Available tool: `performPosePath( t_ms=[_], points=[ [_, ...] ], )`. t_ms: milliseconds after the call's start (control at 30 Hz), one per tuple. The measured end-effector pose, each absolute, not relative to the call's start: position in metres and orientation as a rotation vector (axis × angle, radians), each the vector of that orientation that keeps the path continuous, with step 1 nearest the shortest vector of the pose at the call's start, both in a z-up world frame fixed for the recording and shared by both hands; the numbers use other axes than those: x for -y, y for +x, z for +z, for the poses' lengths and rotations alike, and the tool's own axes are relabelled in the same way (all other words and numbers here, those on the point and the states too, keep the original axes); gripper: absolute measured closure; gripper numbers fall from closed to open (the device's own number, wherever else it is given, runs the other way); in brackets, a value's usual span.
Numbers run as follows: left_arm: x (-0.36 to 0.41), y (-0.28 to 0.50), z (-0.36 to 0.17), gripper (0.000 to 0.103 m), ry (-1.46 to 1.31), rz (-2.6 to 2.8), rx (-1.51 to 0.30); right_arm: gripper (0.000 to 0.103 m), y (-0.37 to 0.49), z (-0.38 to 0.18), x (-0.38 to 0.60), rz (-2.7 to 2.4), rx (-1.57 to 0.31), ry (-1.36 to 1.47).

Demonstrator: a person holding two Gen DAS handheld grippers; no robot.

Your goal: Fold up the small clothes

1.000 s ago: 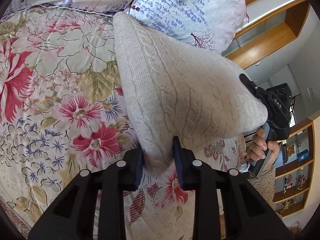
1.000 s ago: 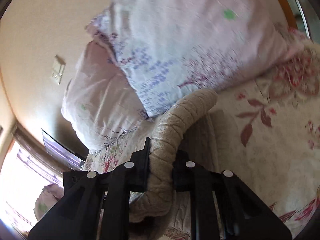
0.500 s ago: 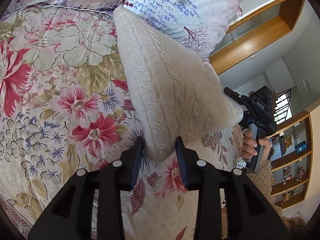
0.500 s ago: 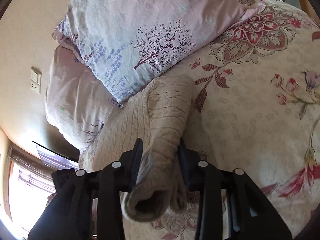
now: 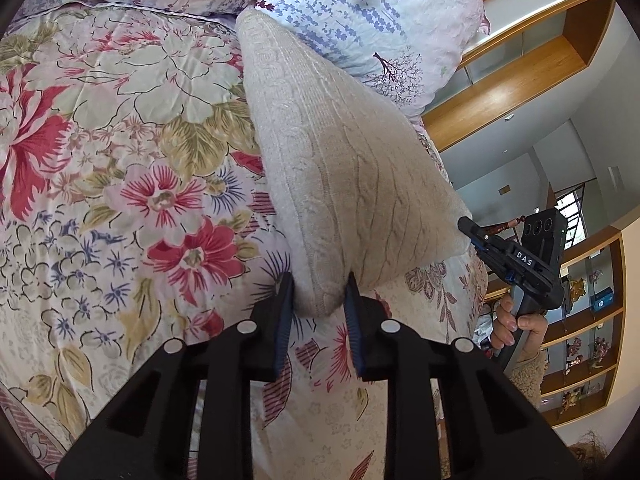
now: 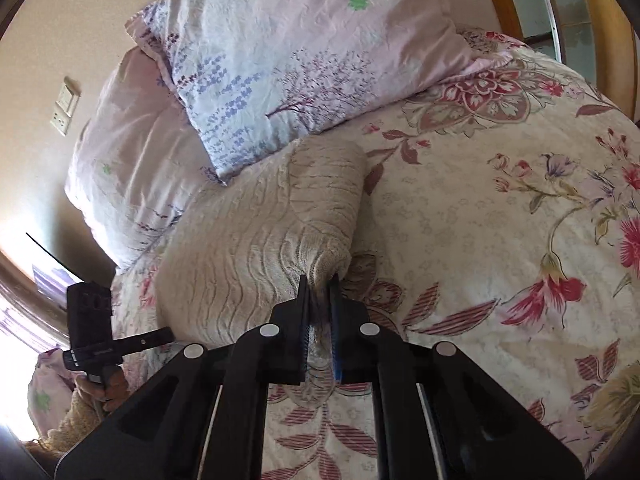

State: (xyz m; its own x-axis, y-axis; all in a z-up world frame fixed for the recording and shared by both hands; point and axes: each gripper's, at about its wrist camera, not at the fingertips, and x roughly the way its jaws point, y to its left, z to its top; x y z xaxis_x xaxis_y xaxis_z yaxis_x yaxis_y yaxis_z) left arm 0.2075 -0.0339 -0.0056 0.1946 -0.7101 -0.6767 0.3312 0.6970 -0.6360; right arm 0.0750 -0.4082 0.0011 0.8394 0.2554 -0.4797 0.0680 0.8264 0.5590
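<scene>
Each black gripper (image 5: 318,292) has blue-edged pads, pale round screws, and a fuzzy cream sleeve (image 5: 524,372) behind.

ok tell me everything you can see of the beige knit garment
The beige knit garment looks soft, with cable patterning, and is folded over on itself. It lies on the floral bedspread, its far end against a lavender-print pillow. The left gripper has one near corner between its closing jaws; the right gripper is shut on the other, pinching it thin. Between them the near edge sags slightly.
</scene>
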Motion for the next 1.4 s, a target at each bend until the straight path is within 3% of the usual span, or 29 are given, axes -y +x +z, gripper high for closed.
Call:
performPosePath(
  t_ms=[233,300,333,367,400,433,467,600,633,933,967,1067,1200,1233,1300,1333,1400],
  points=[
    [0.041,0.207,-0.003,0.079,-0.339,-0.752,-1.151,0.094,0.081,-0.016,0.413,0.082,-0.612,0.612],
    [0.041,0.206,0.001,0.07,-0.335,-0.76,-1.148,0.093,0.079,-0.013,0.416,0.116,-0.604,0.636],
    [0.039,0.206,0.004,0.063,-0.34,-0.769,-1.133,0.083,0.076,-0.009,0.419,0.148,-0.586,0.658],
    [0.036,0.207,0.01,0.047,-0.353,-0.776,-1.104,0.064,0.073,-0.005,0.422,0.164,-0.567,0.676],
    [0.03,0.208,0.016,0.035,-0.372,-0.777,-1.067,0.052,0.07,0.001,0.427,0.161,-0.54,0.694],
    [0.025,0.212,0.022,0.032,-0.395,-0.773,-1.029,0.037,0.07,0.006,0.432,0.152,-0.51,0.712],
    [0.021,0.217,0.026,0.027,-0.42,-0.762,-1.009,0.036,0.073,0.011,0.438,0.148,-0.488,0.734],
    [0.02,0.248,0.031,0.026,-0.496,-0.703,-1.013,0.039,0.114,0.011,0.456,0.163,-0.505,0.848],
    [0.022,0.255,0.03,0.026,-0.504,-0.69,-1.019,0.045,0.126,0.008,0.457,0.169,-0.523,0.873],
    [0.056,0.297,0.017,0.026,-0.462,-0.647,-1.079,0.047,0.172,-0.005,0.434,0.214,-0.657,0.865],
    [0.059,0.3,0.015,0.027,-0.468,-0.646,-1.088,0.061,0.173,-0.005,0.434,0.215,-0.652,0.862],
    [0.061,0.306,0.009,0.027,-0.475,-0.638,-1.107,0.09,0.171,0.0,0.435,0.171,-0.611,0.814],
    [0.062,0.308,0.004,0.027,-0.492,-0.648,-1.123,0.089,0.172,0.0,0.439,0.167,-0.609,0.818],
    [0.065,0.31,0.003,0.027,-0.495,-0.653,-1.124,0.086,0.172,-0.002,0.443,0.204,-0.607,0.847],
    [0.066,0.312,0.002,0.027,-0.501,-0.661,-1.128,0.06,0.17,-0.007,0.45,0.261,-0.607,0.925],
    [0.067,0.313,0.002,0.027,-0.507,-0.663,-1.129,0.04,0.169,-0.009,0.452,0.271,-0.61,0.938],
    [0.07,0.316,0.0,0.027,-0.519,-0.671,-1.133,0.037,0.168,-0.006,0.451,0.255,-0.614,0.903]
  ],
)
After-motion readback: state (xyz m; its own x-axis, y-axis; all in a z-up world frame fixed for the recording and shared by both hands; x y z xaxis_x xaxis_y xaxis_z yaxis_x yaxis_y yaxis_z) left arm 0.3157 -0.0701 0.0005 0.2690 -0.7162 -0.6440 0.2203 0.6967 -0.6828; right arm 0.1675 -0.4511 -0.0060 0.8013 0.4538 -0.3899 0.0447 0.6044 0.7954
